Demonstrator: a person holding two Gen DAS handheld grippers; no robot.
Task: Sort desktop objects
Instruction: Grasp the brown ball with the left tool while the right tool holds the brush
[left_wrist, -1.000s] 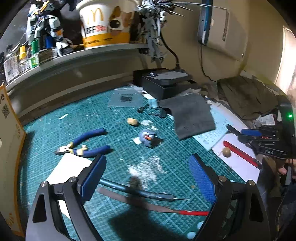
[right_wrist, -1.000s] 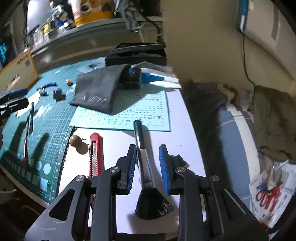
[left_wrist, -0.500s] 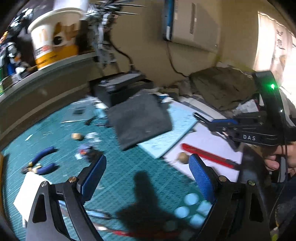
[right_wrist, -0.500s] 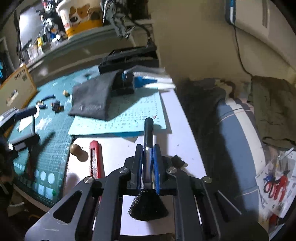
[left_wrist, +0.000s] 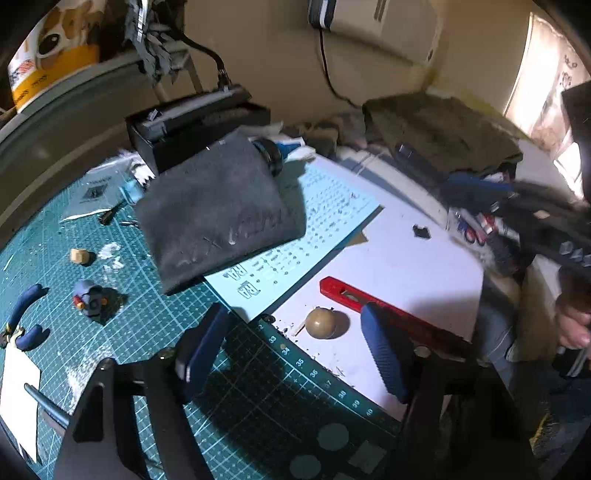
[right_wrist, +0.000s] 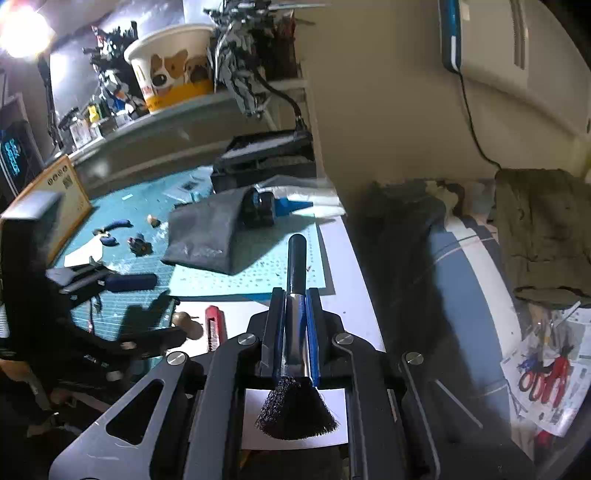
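In my right wrist view, my right hand-held gripper (right_wrist: 295, 332) sits at the lower centre, its blue pads clamped fully on the metal ferrule of a small black brush (right_wrist: 295, 369), bristles fanned toward the camera and the dark handle pointing away over the white worktop (right_wrist: 354, 280). In my left wrist view, my left hand-held gripper (left_wrist: 295, 354) fills the bottom of the frame, its jaws closing with nothing gripped; between them, on the white sheet, lies a small round olive ball (left_wrist: 320, 322), with a red utility knife (left_wrist: 373, 302) just beside it to the right. A grey pouch (left_wrist: 218, 206) lies across the centre, overlapping the green cutting mat (left_wrist: 140, 332).
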